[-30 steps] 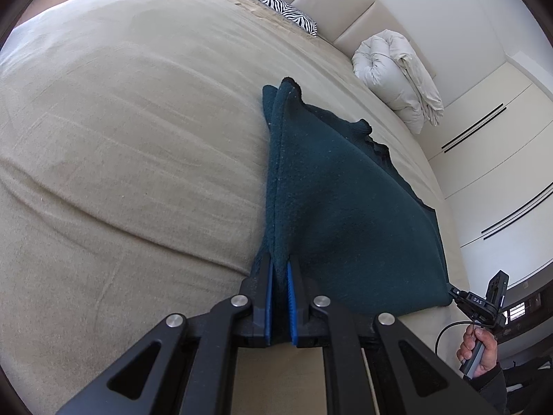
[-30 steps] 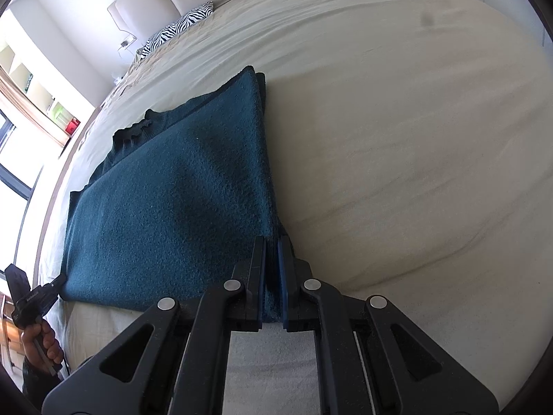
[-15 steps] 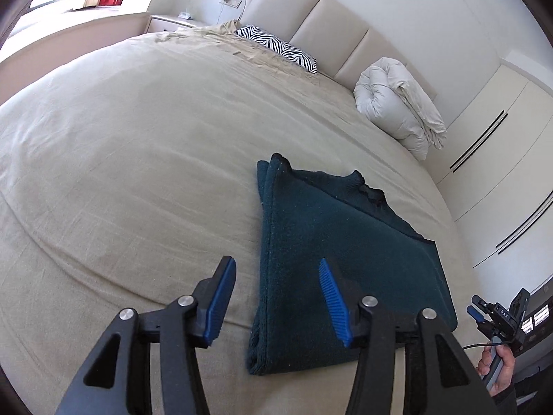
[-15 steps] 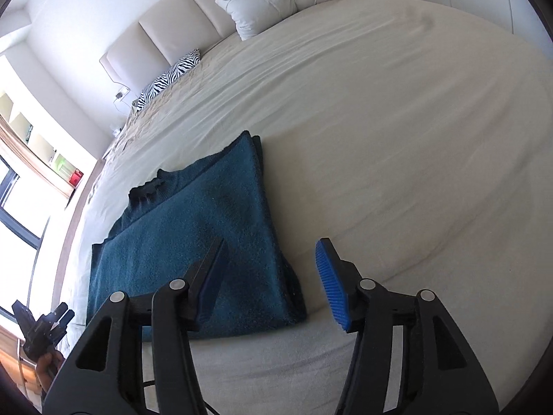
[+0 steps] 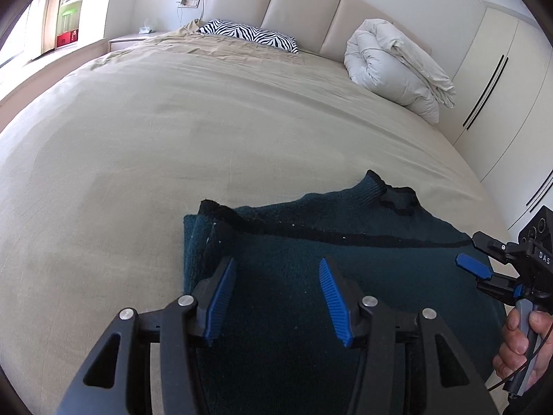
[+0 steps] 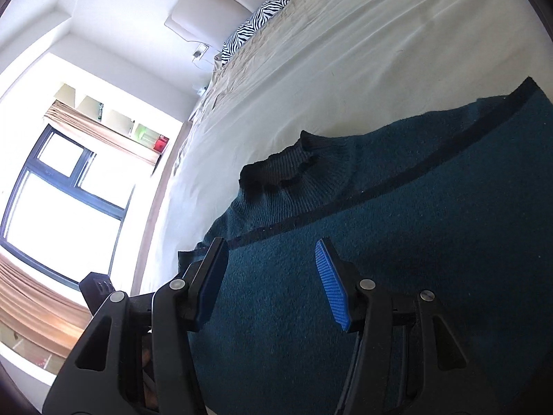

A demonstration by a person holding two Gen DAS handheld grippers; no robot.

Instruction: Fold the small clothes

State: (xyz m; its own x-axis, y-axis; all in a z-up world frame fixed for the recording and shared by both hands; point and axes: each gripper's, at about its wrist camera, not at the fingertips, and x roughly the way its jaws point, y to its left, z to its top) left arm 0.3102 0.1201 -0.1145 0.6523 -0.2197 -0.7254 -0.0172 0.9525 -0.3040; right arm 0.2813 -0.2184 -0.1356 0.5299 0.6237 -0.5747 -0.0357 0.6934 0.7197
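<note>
Both the left gripper (image 5: pixel 276 297) and right gripper (image 6: pixel 269 283) have just opened, holding nothing. They hover over the folded sweater (image 5: pixel 345 276) on the bed (image 5: pixel 172 138). The sweater's near edge is hidden behind the grippers.

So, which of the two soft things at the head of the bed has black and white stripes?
The flat zebra pillow, left of the headboard's middle. The bulky rolled duvet on the right is plain white.

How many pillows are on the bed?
1: a zebra-striped pillow lies at the headboard. The rolled white duvet on the bed could hide another.
</note>
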